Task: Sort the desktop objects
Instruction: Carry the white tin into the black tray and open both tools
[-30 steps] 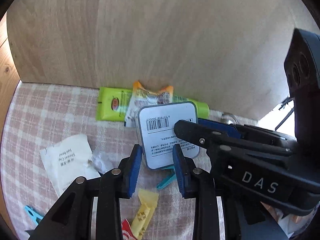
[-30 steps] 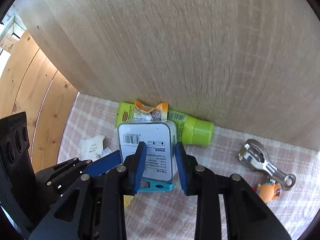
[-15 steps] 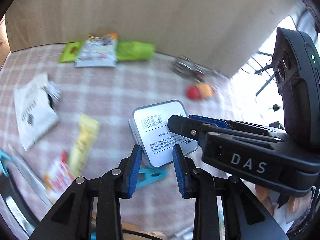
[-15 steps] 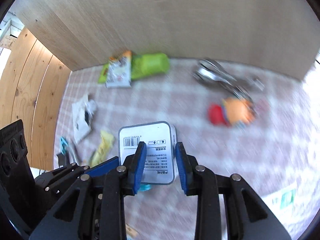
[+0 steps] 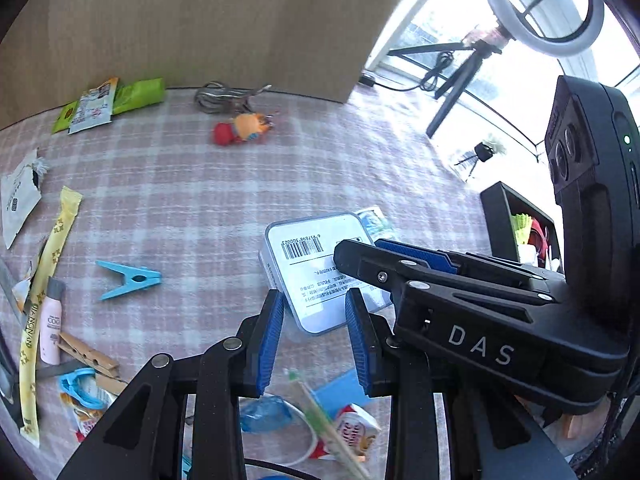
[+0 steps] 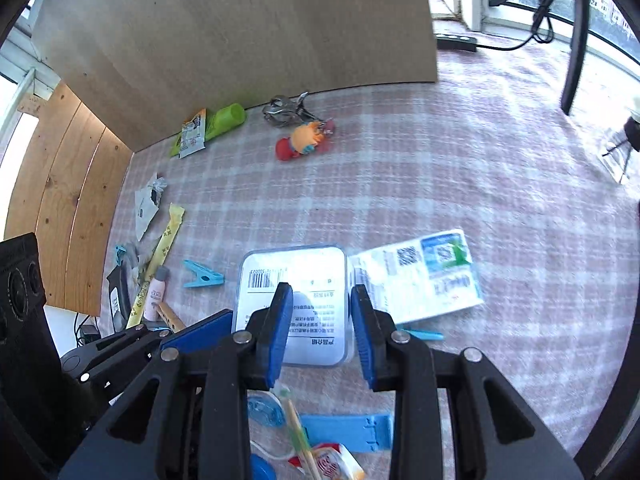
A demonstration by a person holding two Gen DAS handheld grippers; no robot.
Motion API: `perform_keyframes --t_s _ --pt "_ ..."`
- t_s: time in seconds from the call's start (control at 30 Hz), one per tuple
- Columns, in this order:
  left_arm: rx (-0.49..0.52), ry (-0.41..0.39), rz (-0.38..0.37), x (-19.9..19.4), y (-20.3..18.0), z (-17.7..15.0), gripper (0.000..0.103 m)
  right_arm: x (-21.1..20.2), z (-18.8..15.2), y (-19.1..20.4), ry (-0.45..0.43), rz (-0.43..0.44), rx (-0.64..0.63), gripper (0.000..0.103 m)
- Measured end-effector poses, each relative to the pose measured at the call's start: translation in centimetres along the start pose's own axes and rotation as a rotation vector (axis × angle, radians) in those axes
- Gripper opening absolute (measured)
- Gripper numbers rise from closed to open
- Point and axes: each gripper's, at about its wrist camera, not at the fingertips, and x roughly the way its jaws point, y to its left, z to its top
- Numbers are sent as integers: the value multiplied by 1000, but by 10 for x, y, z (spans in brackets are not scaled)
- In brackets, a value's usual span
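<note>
A flat white tin with a barcode label point(image 5: 308, 264) hangs above the pink checked cloth point(image 5: 224, 200), held from two sides. My left gripper point(image 5: 314, 320) is shut on its near corner. My right gripper point(image 6: 320, 312) is shut on its near edge, and the tin point(image 6: 296, 280) fills the gap between the blue pads. In the left wrist view the right gripper's fingers point(image 5: 404, 252) reach over the tin from the right. In the right wrist view the left gripper's blue pad point(image 6: 200, 330) shows at the lower left.
A printed leaflet pack point(image 6: 424, 276) lies just right of the tin. A blue clothespin point(image 5: 128, 280), a yellow sachet point(image 5: 52, 264) and small clutter lie left. A red-orange toy point(image 5: 240, 132), a metal clip point(image 5: 224, 98) and a green tube point(image 5: 140, 94) sit by the wooden back board. A black bin point(image 5: 516, 224) stands right.
Both grippers have carried the tin to the right, away from the back board and the green tube. The blue clothespin has stayed behind on the cloth. The jaws have not changed.
</note>
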Motion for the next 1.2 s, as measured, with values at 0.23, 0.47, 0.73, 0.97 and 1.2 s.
perform_keyframes --t_s 0.23,0.47,0.73,0.97,1.2 --pt "121 -19 -30 -13 -79 -5 29 -60 -25 -50 -91 -16 66 30" --pt "264 -14 -101 2 -185 -5 29 -133 -47 -137 -184 -77 175 30" --pt "392 18 -196 35 -310 -9 29 -212 -78 -251 -275 -154 330 30" --pt "462 15 -240 56 -389 -17 30 -257 -103 -326 -322 -201 424 29" --pt "460 -14 -204 47 -400 -15 30 -281 -119 -360 -359 -315 425 29"
